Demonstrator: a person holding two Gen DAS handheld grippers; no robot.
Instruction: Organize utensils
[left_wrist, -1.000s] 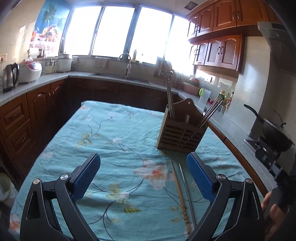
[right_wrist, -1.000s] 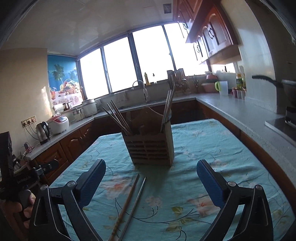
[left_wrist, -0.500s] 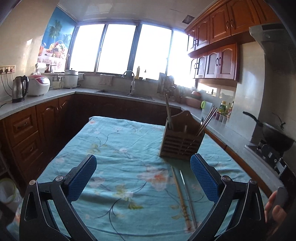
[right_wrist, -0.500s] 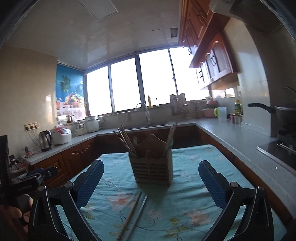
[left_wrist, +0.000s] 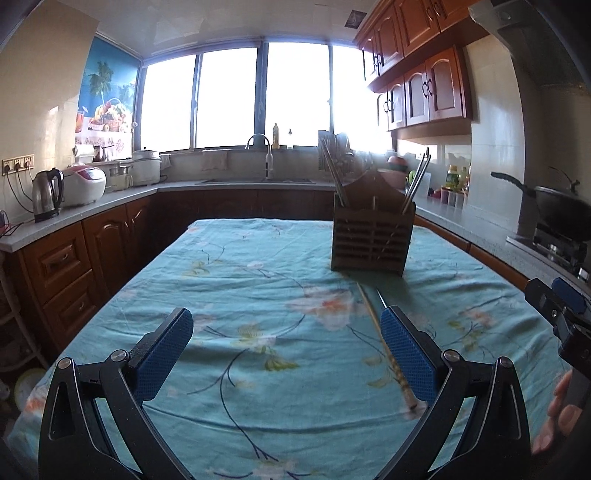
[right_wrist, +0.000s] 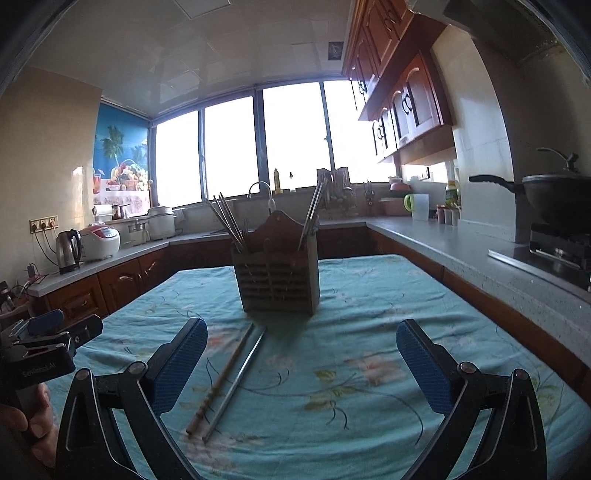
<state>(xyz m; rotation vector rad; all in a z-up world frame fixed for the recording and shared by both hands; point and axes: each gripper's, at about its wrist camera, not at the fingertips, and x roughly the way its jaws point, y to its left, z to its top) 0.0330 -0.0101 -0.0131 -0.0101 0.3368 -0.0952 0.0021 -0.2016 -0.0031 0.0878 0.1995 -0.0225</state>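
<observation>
A table (left_wrist: 229, 280) under a teal flowered cloth fills the kitchen's middle. On it stands a slatted wooden holder (right_wrist: 277, 275) with chopsticks (right_wrist: 227, 221) leaning out of its compartments. Just in front of the holder lie a wooden chopstick (right_wrist: 221, 380) and a metal chopstick (right_wrist: 238, 384), side by side. Nearer than the holder, the left gripper (left_wrist: 286, 350) and right gripper (right_wrist: 301, 363) hover with jaws spread wide, pinching nothing.

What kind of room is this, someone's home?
Most likely a home kitchen: a sink faucet under the windows, a wok on a gas stove, an electric kettle and rice cooker on the counter.
</observation>
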